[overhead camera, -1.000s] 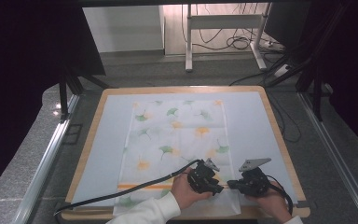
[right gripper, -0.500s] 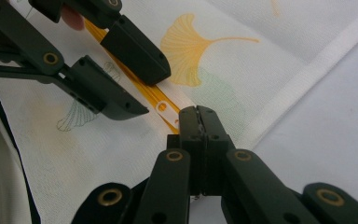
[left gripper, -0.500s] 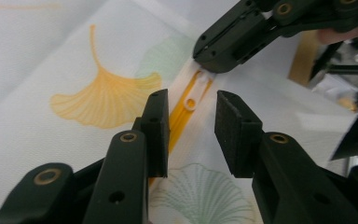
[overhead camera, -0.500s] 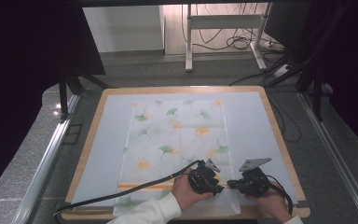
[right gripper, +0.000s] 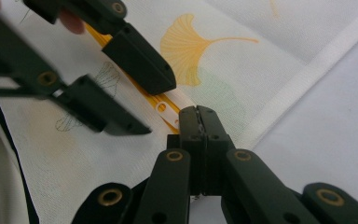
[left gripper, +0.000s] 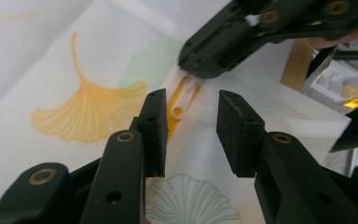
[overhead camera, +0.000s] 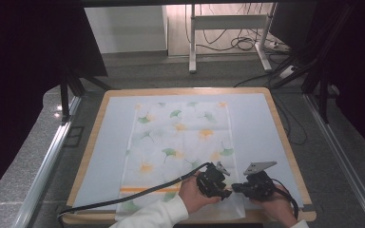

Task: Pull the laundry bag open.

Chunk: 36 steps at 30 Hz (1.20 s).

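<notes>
Two grippers: right gripper [right gripper: 200,122] pinching the zipper pull [right gripper: 164,111]; left gripper [left gripper: 189,133] gaping, empty.
Pouch [overhead camera: 180,142]: soft, light, I judge; I'd grip beside the zipper [left gripper: 179,100].

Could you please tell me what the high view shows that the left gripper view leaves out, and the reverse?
High view: the whole leaf-print bag lying flat on the wood-rimmed table, plus the person's white sleeve. Left gripper view: close up, the left gripper stands open astride the orange zipper, and the right gripper is shut on the white zipper pull. Shared: both grippers meeting tip to tip at the bag's near end.
</notes>
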### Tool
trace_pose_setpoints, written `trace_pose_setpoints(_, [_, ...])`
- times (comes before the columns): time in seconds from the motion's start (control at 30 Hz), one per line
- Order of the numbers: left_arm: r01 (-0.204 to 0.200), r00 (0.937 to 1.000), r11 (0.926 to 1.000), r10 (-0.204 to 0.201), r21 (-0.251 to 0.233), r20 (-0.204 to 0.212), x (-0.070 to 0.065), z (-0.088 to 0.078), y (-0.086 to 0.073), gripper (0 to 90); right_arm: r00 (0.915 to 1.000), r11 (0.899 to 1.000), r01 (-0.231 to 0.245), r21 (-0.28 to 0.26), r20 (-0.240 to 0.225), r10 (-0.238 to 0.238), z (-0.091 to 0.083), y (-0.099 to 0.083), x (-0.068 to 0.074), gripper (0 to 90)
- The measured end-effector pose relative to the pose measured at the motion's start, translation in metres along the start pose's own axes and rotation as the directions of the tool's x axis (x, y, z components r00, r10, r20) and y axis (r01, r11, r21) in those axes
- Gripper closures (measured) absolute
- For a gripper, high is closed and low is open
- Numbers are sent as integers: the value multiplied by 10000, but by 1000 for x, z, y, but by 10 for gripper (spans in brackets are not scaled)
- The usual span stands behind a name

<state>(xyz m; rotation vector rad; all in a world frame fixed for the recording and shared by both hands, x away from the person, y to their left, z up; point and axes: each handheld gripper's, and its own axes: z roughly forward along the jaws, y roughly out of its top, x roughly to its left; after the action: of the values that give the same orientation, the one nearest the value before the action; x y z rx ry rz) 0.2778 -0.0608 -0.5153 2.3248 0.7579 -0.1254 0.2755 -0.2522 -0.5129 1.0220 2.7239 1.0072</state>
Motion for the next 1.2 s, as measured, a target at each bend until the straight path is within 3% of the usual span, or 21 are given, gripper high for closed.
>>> trace_pose_setpoints(0.1, [-78, 9999, 9999, 78, 64, 84, -4, 3, 1, 653, 10000, 10000, -17, 11, 7, 17, 0, 0, 0, 894])
trace_pose_setpoints(0.23, [269, 9994, 9996, -271, 58, 235, 2, 3, 2, 700, 10000, 10000, -30, 12, 22, 30, 0, 0, 0, 894])
trace_pose_setpoints(0.4, [248, 9994, 9997, -246, -52, 230, -1, 7, 2, 723, 9998, 9997, -219, -97, 38, 219, 0, -2, 0, 895])
trace_pose_setpoints(0.5, [470, 9982, 9988, -465, -122, 373, 5, 7, 1, 781, 9989, 9988, -463, -146, -28, 463, -1, -3, -1, 896])
trace_pose_setpoints(0.63, [326, 9994, 9992, -322, -223, 145, 3, 9, 2, 861, 9980, 9979, -619, -184, -151, 616, -1, -4, -3, 895])
trace_pose_setpoints(0.73, [386, 9987, 9989, -376, -271, 342, 5, 10, 3, 898, 9978, 9978, -637, -201, -171, 634, 0, -4, -4, 895])
trace_pose_setpoints(1.2, [159, 9996, 9994, -152, -323, 221, 6, 7, 0, 900, 9980, 9980, -611, -174, -192, 607, -1, -4, -4, 896])
